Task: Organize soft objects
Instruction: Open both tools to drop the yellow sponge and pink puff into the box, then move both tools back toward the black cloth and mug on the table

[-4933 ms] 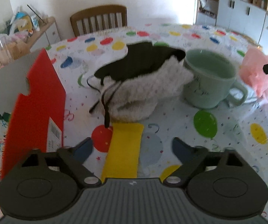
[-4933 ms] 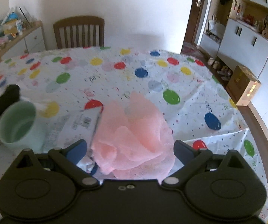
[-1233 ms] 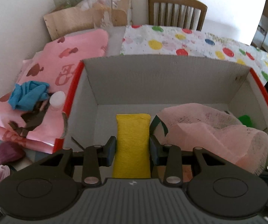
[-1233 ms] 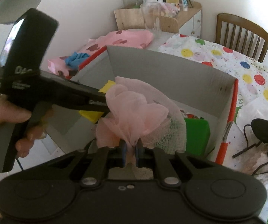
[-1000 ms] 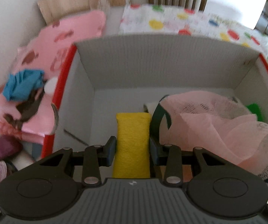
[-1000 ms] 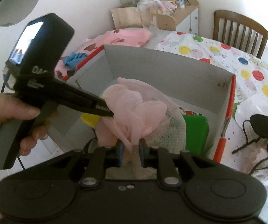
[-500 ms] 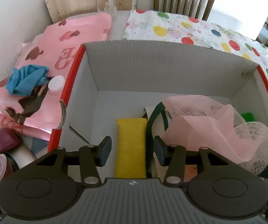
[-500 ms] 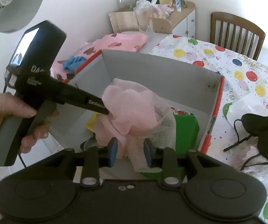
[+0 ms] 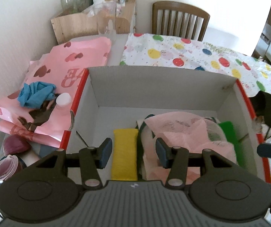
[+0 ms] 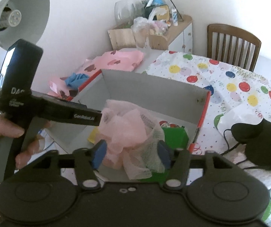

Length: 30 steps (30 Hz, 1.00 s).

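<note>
A cardboard box with red outer sides (image 9: 160, 87) (image 10: 154, 89) stands open at the table's edge. Inside lie a yellow sponge cloth (image 9: 124, 154), a pink mesh bath pouf (image 9: 188, 134) (image 10: 128, 128) and a green sponge (image 9: 229, 138) (image 10: 175, 138). My left gripper (image 9: 133, 153) is open above the box, its jaws either side of the yellow cloth and free of it. My right gripper (image 10: 131, 155) is open just behind the pouf, which rests loose in the box. A black and white fluffy slipper (image 10: 258, 138) lies on the tablecloth right of the box.
A stack of pink printed bags (image 9: 60, 87) with a blue cloth (image 9: 36, 93) lies left of the box. A grey desk lamp (image 10: 16, 17) hangs at upper left. A wooden chair (image 9: 180, 21) and cluttered cabinet (image 9: 95, 20) stand behind the polka-dot tablecloth (image 9: 201, 54).
Both grippers opened. The left let go of the yellow cloth and the right let go of the pink pouf; both now lie in the box. Both grippers drew back slightly.
</note>
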{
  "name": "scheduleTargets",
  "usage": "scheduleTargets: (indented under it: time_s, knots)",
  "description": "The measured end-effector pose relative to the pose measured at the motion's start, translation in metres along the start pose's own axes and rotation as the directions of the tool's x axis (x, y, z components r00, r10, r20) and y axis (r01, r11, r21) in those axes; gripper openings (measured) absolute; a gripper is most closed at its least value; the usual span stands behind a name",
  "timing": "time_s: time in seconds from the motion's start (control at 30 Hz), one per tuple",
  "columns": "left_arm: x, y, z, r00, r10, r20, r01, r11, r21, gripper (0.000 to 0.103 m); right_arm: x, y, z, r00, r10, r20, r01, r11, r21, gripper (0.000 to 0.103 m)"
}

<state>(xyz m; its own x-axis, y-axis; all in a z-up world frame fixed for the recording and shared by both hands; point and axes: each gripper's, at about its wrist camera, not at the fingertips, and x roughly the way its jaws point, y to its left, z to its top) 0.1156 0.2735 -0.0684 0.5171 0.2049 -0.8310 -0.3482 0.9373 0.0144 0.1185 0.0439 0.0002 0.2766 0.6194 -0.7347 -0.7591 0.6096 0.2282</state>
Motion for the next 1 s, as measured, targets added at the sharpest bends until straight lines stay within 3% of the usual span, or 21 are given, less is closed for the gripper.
scheduleTargets:
  time_s: [0.2, 0.6, 0.83, 1.0]
  knots:
    - [-0.024, -0.010, -0.008, 0.999, -0.013, 0.046, 0.013, 1.000, 0.008, 0.050, -0.018, -0.005, -0.003, 0.999, 0.002, 0.032, -0.002, 1.000, 0.002, 0.071]
    - [-0.073, -0.036, -0.026, 0.980, -0.071, 0.184, 0.060, 0.996, 0.065, 0.074, -0.062, -0.022, -0.015, 0.992, -0.019, 0.127, 0.017, 1.000, 0.019, 0.097]
    - [-0.093, -0.064, -0.035, 0.966, -0.139, 0.217, 0.118, 0.988, 0.103, 0.083, -0.096, -0.049, -0.036, 0.985, -0.051, 0.162, 0.044, 0.998, 0.049, 0.102]
    - [-0.099, -0.084, -0.042, 0.954, -0.201, 0.221, 0.180, 0.977, 0.111, 0.083, -0.120, -0.075, -0.056, 0.980, -0.100, 0.175, 0.085, 0.992, 0.090, 0.103]
